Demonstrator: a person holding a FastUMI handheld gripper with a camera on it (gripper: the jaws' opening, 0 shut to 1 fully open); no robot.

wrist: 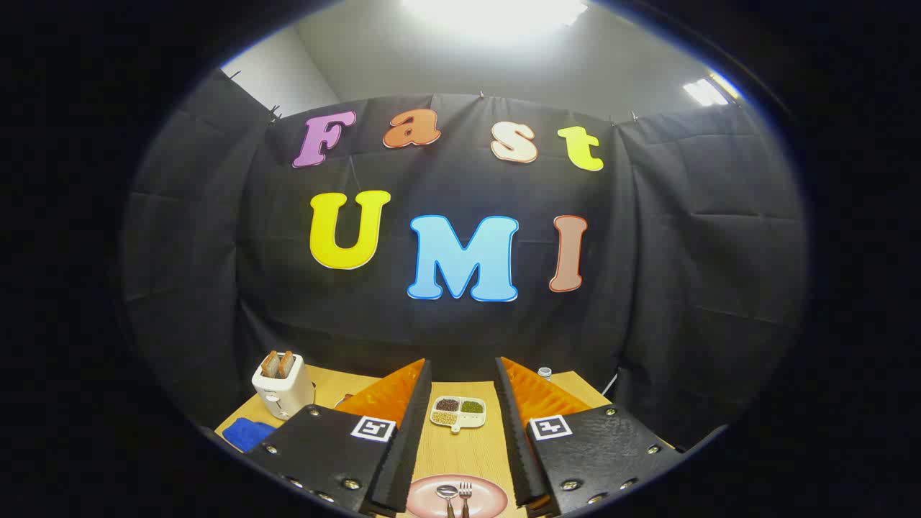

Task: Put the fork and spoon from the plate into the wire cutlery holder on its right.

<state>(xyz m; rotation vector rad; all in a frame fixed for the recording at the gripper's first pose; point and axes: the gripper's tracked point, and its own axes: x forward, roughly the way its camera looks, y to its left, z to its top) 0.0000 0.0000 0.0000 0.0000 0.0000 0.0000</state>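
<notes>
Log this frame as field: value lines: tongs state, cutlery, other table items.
tongs: open, fingers apart, holding nothing
plate: pink, between the fingers, close in
spoon: on plate, left of fork
fork: on plate, tines toward the wall
dish: white, four compartments of grains, beyond plate, between the fingertips
toaster: white, two slices in it, outside the left finger
cloth: blue, in front of toaster
table: wood
task: not yet started

plate (424, 498) pink | toaster (282, 392) white | cloth (247, 434) blue (crumpled) | table (460, 450) tan
</notes>
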